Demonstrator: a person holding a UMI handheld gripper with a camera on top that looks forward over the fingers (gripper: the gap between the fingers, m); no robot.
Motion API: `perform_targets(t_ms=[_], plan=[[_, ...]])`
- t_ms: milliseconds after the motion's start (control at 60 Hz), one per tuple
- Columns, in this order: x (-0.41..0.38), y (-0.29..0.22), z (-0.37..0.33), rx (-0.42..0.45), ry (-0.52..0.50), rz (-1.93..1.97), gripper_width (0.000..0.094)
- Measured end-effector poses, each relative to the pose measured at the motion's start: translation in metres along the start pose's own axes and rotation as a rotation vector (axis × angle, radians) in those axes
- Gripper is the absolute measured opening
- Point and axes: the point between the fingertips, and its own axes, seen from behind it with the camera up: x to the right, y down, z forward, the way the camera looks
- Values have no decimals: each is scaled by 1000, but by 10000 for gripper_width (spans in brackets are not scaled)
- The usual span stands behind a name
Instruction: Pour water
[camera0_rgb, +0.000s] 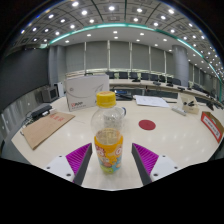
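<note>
Bottle: the bottle (108, 133) stands upright on the table (170, 142), close to the table's near edge and about in the middle of its width. It has a yellow cap (106, 100), a clear upper body, and an orange and yellow label on the lower part.

Why it stands so: I judge that upright and capped is the resting position before pouring. The cap is on, so no water can come out yet.

Fingers: your gripper (110, 160) has its fingers spread apart. The two purple pads (145, 158) face each other, one at each side of the bottle's lower part.

Bottle and fingers: the bottle is between the fingers, near their tips. A gap shows at the right side. At the left side the pad comes very near the label, and I cannot tell if it touches. The bottle rests on the table by its own weight; you do not pinch it.

Why the gripper is held so: in my judgement you have lined up the fingers with the label zone, low on the body, where the bottle is widest and a grip will be firm.

Red dot: a red round mark (147, 125) lies on the table beyond the bottle, a little to the right. Perhaps it marks a place, but I am not sure.

Other things: a flat cardboard piece (45, 128) lies toward the left edge, and a white box (85, 91) stands at the far left part. I see no cup or glass to receive water.

Step in hand: you are about to close on the bottle, I think.
</note>
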Motion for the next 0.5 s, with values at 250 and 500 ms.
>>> perform_targets(t_ms=[250,500], plan=[[-7,-10,35,83,77,-10,508],[-39,-39,30,111,38,-17,402]])
